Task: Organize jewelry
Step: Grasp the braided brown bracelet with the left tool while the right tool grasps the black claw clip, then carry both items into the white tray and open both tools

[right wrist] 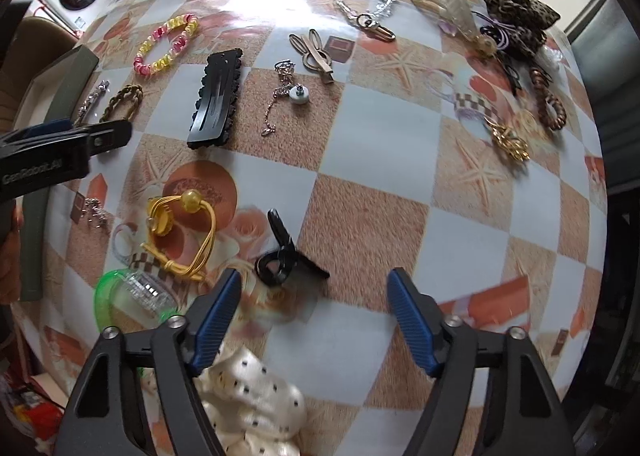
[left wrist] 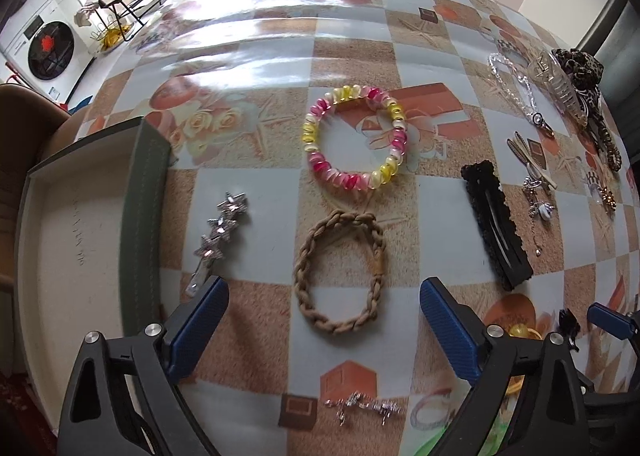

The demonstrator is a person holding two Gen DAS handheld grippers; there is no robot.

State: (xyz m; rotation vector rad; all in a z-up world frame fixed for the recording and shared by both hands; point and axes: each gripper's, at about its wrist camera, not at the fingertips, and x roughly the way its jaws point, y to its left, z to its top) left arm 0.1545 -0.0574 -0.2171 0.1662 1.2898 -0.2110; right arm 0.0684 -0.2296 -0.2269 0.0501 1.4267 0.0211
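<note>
The left hand-held gripper (left wrist: pixel 324 320) stands released, jaws spread either side of the near end of a braided tan bracelet (left wrist: pixel 339 270) lying flat on the tabletop (left wrist: pixel 360 35). The right hand-held gripper (right wrist: pixel 314 306) is likewise released, grasping nothing, with a black clip (right wrist: pixel 282 252) just ahead of its left finger. Beyond lie a pink-and-yellow beaded bracelet (left wrist: pixel 357 137) and, left, an open box (left wrist: pixel 76 223).

The right hand-held gripper (right wrist: pixel 314 314) hangs over the checked surface (right wrist: pixel 400 135) with its blue pads spread and nothing between them; a small black claw clip (right wrist: pixel 280 252) lies just beyond its left pad. To the near left sit a yellow hair tie (right wrist: pixel 180 228) and a green clear clip (right wrist: pixel 132 292), with a cream dotted bow (right wrist: pixel 252 396) under the gripper. Farther off lie a black snap clip (right wrist: pixel 216 99), a pink and yellow coil tie (right wrist: pixel 166 45) and a leopard scrunchie (right wrist: pixel 518 15), and the left hand-held gripper (right wrist: pixel 68 147) reaches in from the left edge.
</note>
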